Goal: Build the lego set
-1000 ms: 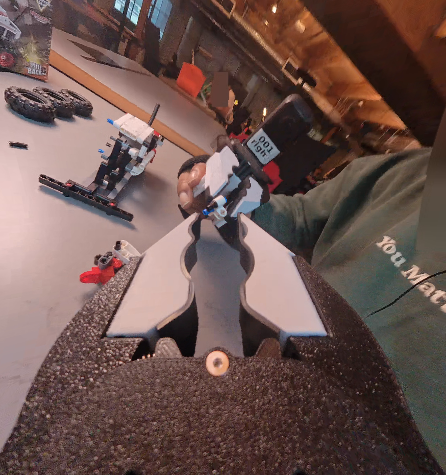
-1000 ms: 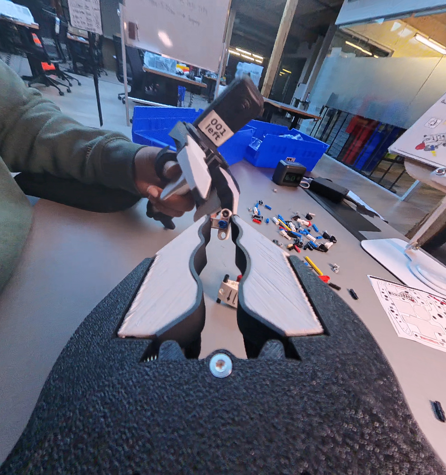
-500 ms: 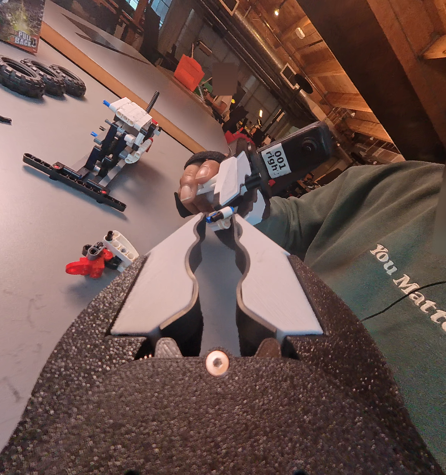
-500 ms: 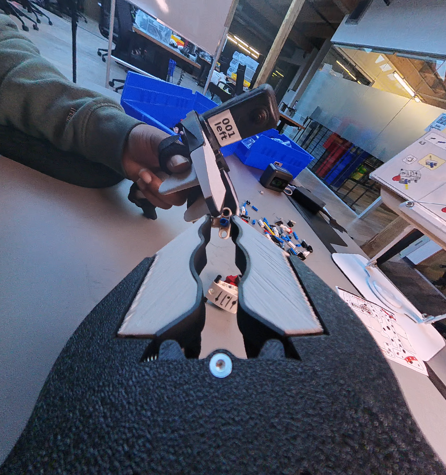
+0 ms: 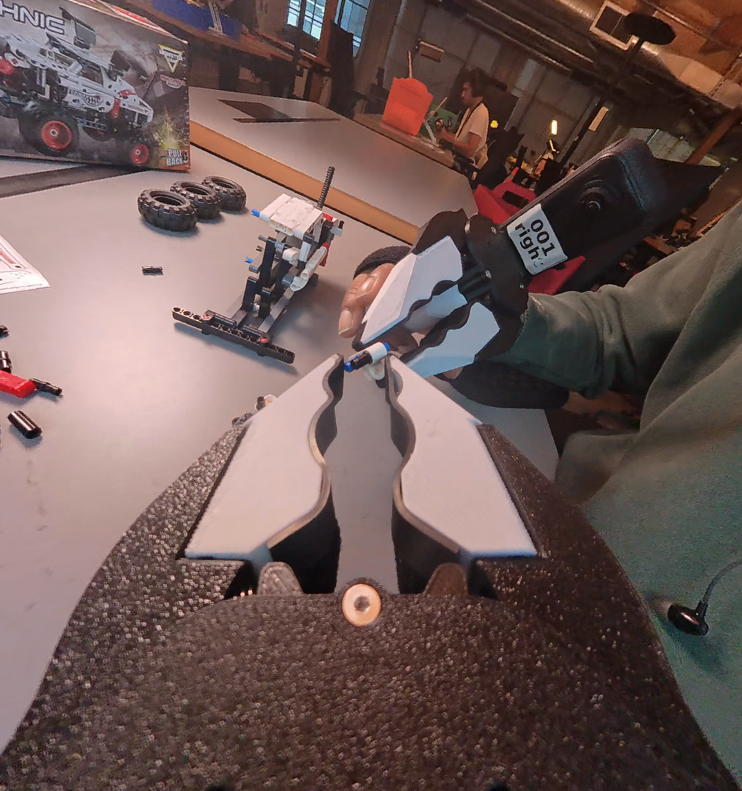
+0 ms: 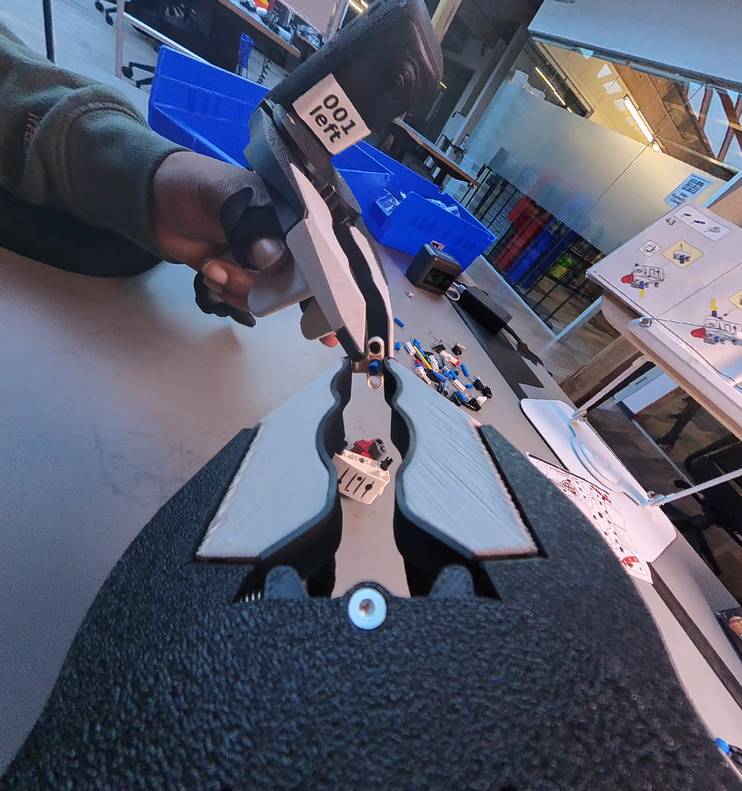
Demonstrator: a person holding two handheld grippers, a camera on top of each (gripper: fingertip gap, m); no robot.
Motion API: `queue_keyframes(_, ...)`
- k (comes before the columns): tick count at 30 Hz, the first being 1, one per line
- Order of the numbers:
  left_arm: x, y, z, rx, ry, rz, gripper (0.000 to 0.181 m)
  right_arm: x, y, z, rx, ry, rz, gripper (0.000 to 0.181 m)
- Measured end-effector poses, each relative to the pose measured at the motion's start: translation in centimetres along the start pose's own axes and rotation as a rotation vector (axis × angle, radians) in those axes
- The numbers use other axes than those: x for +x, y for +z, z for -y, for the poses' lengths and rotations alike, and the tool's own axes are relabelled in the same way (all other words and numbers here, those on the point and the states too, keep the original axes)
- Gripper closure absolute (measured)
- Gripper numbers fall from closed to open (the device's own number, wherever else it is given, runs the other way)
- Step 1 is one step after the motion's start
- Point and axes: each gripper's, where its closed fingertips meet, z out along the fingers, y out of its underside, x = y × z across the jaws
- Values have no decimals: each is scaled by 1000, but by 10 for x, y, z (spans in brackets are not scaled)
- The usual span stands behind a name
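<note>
While both jaws pinch one white beam (image 6: 375, 362), tips meet.

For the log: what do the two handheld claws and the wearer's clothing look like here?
Both claws, left claw and right claw, share one build: pale grey flat fingers with wavy black-edged inner faces, on a pebbled black body with a central screw. Each carries a black camera block bearing a white label. The person wears a green sweatshirt sleeve; a thin black cable runs across it.
</note>
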Motion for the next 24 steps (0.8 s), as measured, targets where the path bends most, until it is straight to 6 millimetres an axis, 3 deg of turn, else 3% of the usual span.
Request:
queue_keyframes(8,-5,0,-3,-29,60,63,163,0,3,-5,-30,-27,-15,167)
queue_keyframes(11,-7,0,-3,-29,67,90,163,-2,6,-9,-64,-63,-31,159)
queue_keyframes(17,-8,1,-2,-17,30,82,162,2,7,-9,-77,-53,-54,166)
queue_keyframes(21,-5,-3,3,30,-20,25,160,7,4,-4,-34,-10,-61,167)
queue_keyframes(24,-2,-9,12,97,-122,-72,153,15,-3,11,74,88,-63,167)
